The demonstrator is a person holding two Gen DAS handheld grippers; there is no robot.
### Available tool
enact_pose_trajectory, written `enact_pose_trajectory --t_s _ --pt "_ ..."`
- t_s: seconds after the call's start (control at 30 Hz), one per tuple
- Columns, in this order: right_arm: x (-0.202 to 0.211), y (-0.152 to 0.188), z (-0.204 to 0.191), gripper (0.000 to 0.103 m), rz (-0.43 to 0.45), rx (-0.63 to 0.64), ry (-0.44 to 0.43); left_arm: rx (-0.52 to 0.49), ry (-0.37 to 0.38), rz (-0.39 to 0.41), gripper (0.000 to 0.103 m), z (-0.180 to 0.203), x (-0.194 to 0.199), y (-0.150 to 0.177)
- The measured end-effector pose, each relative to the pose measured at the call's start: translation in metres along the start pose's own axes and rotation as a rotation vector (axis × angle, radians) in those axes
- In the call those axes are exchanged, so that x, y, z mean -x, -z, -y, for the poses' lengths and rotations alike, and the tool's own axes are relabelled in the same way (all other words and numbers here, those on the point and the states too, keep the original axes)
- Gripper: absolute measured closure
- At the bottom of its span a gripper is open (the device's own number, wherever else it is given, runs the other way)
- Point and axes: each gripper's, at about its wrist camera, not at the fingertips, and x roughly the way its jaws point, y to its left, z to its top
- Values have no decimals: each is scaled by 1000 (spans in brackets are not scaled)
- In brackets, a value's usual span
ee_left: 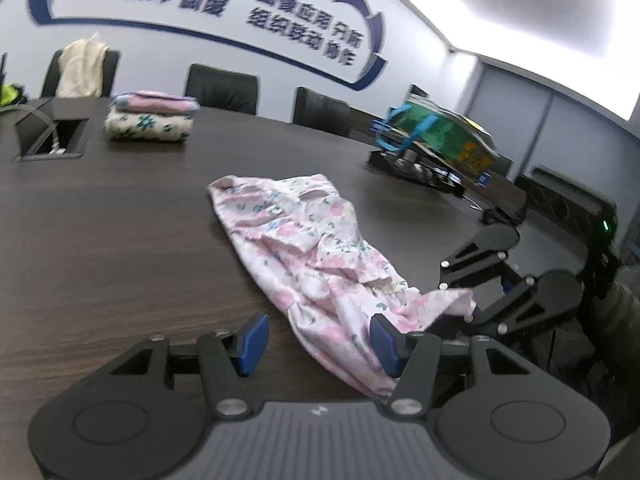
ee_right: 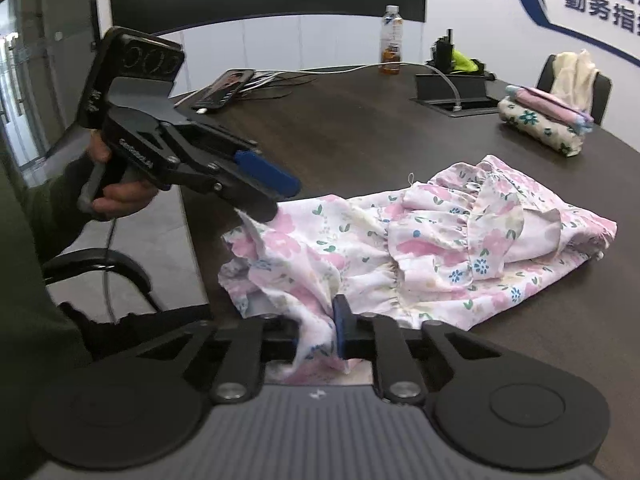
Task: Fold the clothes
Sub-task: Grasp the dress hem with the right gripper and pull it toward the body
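White wall with curved blue lettering far beyond both tongs; below it, broad dark wood-grain table (ee_right: 360, 128), matte, rounded at the edge. Black padded chairs (ee_left: 222, 88) along the far side, past the left gripper (ee_left: 316, 340). Ahead of and between the two grippers, crumpled floral garment (ee_right: 440, 240): thin, soft cotton, pink blossoms and small blue-green sprigs on white, gathered ruffle through the middle, near hem spilling over the table edge. Far beyond, folded stack of clothes (ee_left: 150, 118), a rounded floral bundle under a flat pink one. Right gripper (ee_right: 320, 332) clamped on a bunched fold of the near hem, blue pads pressed to the cloth. Left gripper's jaws apart, flat blue pads (ee_left: 253, 344) clear of each other, the right one against the fabric's edge, nothing pinched. Plastic bottle (ee_right: 391, 40) upright, well beyond.
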Motion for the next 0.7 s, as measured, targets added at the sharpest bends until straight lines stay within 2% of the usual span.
enact_pose_trajectory --t_s 0.2,0.3,0.7 --pt "27 -2 9 94 112 -80 -33 -139 55 37 42 18 4 8" --pt "36 -5 13 94 157 -98 -47 -174 59 42 42 23 1 10" --pt "39 -8 16 94 183 -113 -45 -179 39 27 43 25 -12 9"
